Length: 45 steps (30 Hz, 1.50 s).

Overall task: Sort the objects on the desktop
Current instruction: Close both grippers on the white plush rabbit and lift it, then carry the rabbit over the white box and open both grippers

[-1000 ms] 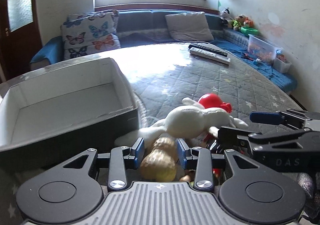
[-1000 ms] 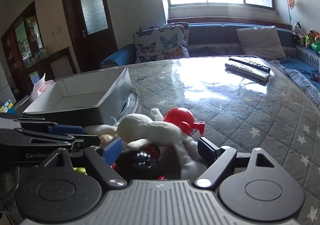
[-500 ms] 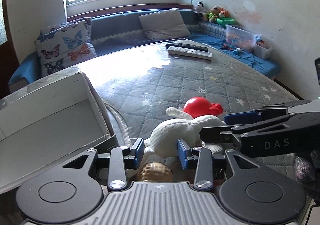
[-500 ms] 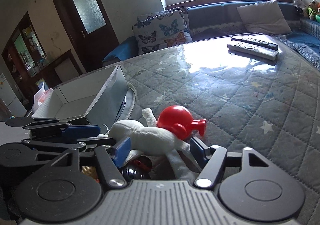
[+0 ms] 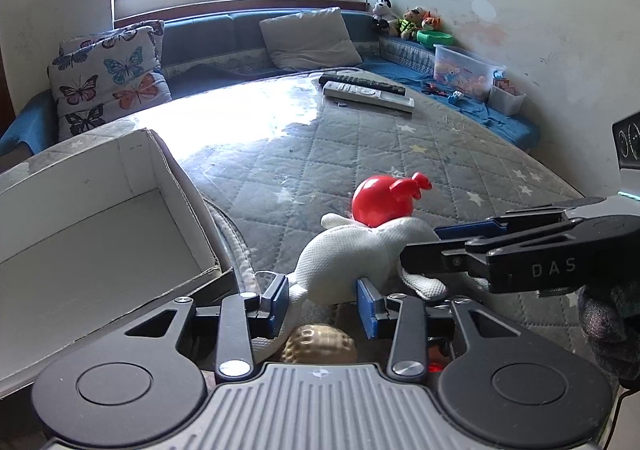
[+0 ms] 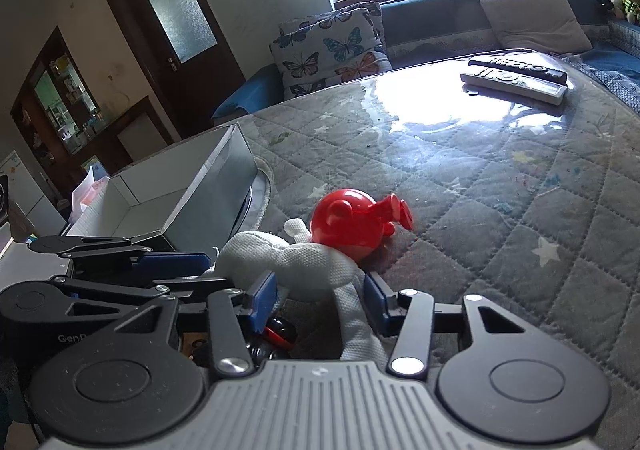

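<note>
A white plush toy lies on the quilted table beside a red round toy. My left gripper is open, its blue pads either side of the plush's near end. A tan ball sits below it, close to the camera. My right gripper is open around the plush from the other side; the red toy lies just beyond. A dark toy with red parts lies under the right gripper. An open cardboard box stands to the left.
Two remote controls lie at the far side of the table. A sofa with a butterfly cushion and a grey pillow runs behind. A plastic bin and stuffed animals sit at the far right.
Both grippers have pulled back and risen. The tan ball, formerly between the left pads, now lies below them. The plush now sits between both grippers' pads.
</note>
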Available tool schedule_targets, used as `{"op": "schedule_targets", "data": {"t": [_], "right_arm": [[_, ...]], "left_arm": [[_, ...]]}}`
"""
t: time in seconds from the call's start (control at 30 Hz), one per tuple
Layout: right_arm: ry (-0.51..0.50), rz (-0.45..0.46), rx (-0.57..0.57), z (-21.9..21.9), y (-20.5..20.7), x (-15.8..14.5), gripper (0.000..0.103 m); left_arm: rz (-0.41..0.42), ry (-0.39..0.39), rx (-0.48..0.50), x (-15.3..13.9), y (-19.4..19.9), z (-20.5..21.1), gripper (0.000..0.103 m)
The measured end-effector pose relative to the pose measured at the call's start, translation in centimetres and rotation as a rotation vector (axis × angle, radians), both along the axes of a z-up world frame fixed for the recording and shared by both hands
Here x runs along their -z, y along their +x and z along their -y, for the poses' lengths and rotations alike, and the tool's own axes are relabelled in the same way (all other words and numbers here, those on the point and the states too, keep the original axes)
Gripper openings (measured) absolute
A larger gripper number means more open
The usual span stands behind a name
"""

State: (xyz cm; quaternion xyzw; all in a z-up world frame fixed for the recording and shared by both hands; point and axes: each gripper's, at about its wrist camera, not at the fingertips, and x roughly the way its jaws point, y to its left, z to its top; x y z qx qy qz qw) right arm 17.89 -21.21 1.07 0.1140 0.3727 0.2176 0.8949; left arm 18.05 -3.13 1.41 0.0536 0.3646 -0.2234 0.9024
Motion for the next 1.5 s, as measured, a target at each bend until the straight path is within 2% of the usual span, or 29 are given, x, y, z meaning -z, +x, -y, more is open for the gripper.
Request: {"op": "schedule_targets", "data": {"t": [0.33, 0.57, 0.87, 1.0, 1.17, 1.5], "right_arm": [[0.01, 0.0, -0.005, -0.4, 1.2, 0.6, 0.051], [-0.022, 0.041, -0.003, -0.7, 0.3, -0.3, 0.047], [-0.034, 0.168, -0.022, -2.0, -1.8, -4.3, 0.047], [-0.026, 0.233, -0.056, -3.8, -2.1, -6.4, 0.047], [-0.011, 0.269, -0.111, -7.2, -1.3, -8.0, 0.047], [-0.018, 0.214, -0.224, -15.2, 3.6, -7.3, 0.047]], "left_arm": [[-0.006, -0.002, -0.007, 0.8, 0.9, 0.5, 0.04], [0.018, -0.031, -0.025, 0.8, 0.5, 0.5, 0.034], [0.15, -0.066, -0.079, -2.9, -2.2, -0.6, 0.034], [0.227, -0.073, -0.119, -4.9, -3.5, -2.3, 0.034], [0.268, -0.081, -0.187, -6.4, -3.8, -5.6, 0.034], [0.199, -0.078, -0.336, -5.2, -0.4, -12.5, 0.034]]}}
